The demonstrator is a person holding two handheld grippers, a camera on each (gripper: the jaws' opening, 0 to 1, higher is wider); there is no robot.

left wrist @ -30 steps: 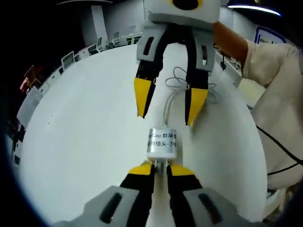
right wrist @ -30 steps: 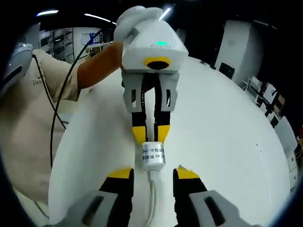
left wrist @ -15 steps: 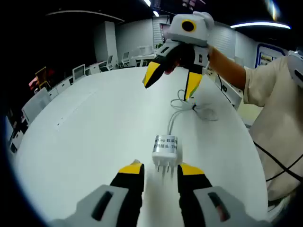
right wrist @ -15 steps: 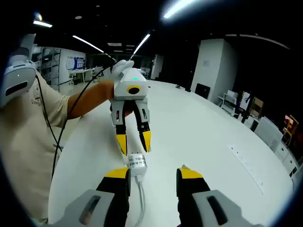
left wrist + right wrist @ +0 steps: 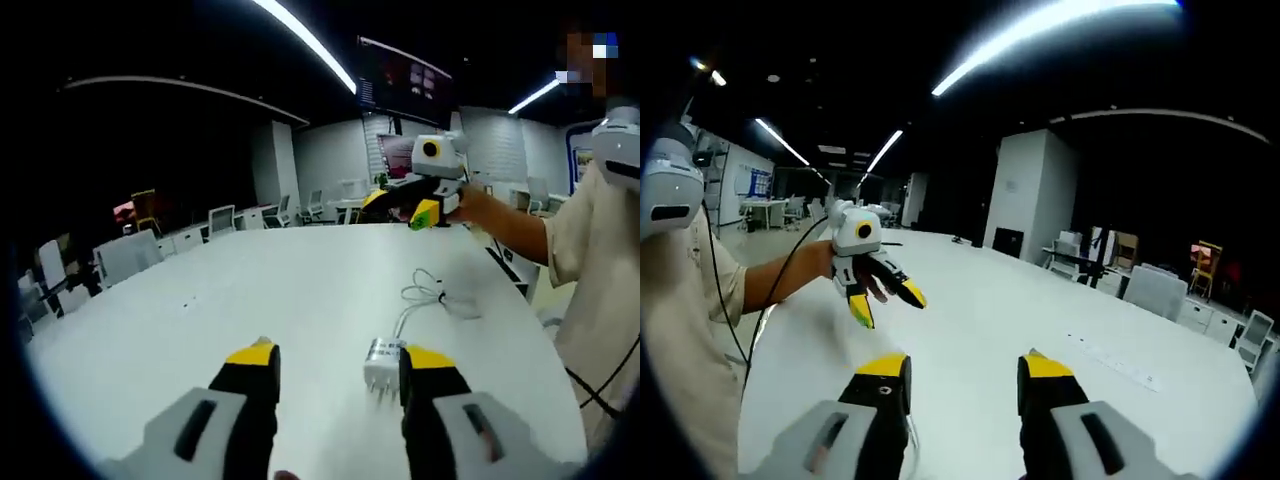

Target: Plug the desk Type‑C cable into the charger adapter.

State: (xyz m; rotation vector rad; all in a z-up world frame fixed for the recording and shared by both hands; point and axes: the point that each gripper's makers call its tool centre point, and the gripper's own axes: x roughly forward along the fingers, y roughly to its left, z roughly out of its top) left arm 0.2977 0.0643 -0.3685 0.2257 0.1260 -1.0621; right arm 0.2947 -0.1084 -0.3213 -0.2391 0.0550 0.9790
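Charger adapter [image 5: 383, 360] lying on the white bench [image 5: 250, 300], prongs toward the camera, just beside the left gripper [image 5: 335, 362]'s right-hand jaw; touching or not, cannot tell. White cable [image 5: 425, 297] plugged into its far end, running on in loose loops. Left jaws spread wide, holding nothing. Wide bare bench left of the adapter; chairs [image 5: 130, 250] past the far edge. Right gripper [image 5: 958, 366] raised, jaws spread, empty; seen beyond the adapter at [image 5: 405, 205]. Adapter label too small to read.
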